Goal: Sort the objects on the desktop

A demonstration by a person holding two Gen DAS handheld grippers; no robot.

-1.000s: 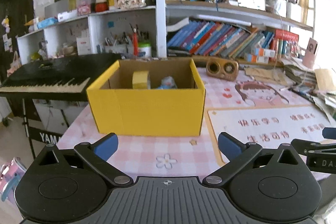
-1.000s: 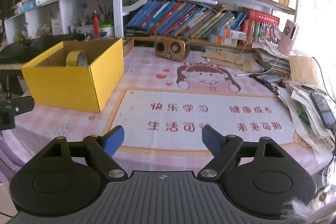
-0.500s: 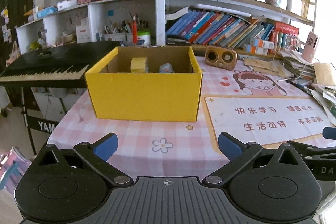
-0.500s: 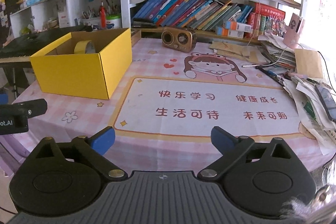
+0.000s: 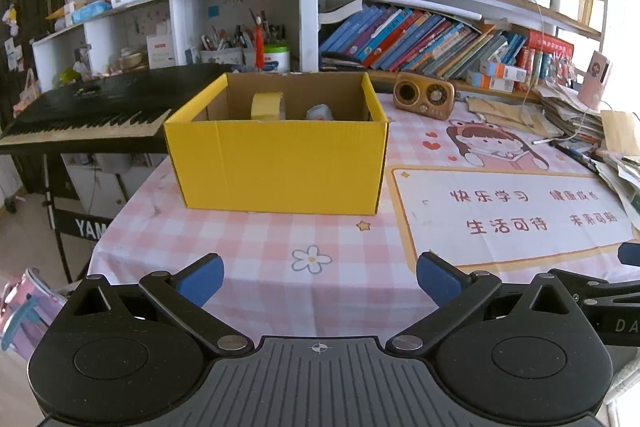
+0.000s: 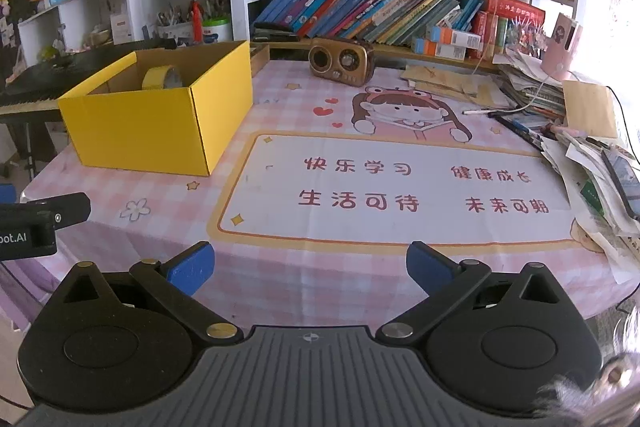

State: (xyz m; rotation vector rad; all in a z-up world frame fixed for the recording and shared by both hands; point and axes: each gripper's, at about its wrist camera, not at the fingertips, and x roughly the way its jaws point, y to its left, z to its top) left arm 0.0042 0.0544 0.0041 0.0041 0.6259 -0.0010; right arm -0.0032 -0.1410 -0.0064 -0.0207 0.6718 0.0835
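Observation:
An open yellow cardboard box stands on the pink checked tablecloth, also visible at the left of the right wrist view. Inside it a roll of yellow tape stands on edge beside a small pale object. My left gripper hovers open and empty over the table's near edge, in front of the box. My right gripper hangs over the front of the printed desk mat; its jaws are opening with nothing between them.
A brown retro radio sits at the back of the table. Loose papers and booklets pile up along the right edge, with a pen nearby. A black keyboard stands left of the table. Bookshelves fill the back wall.
The right gripper's jaws have spread wider. The left view has tipped slightly downward, so the box sits higher in the picture. Nothing on the table has moved.

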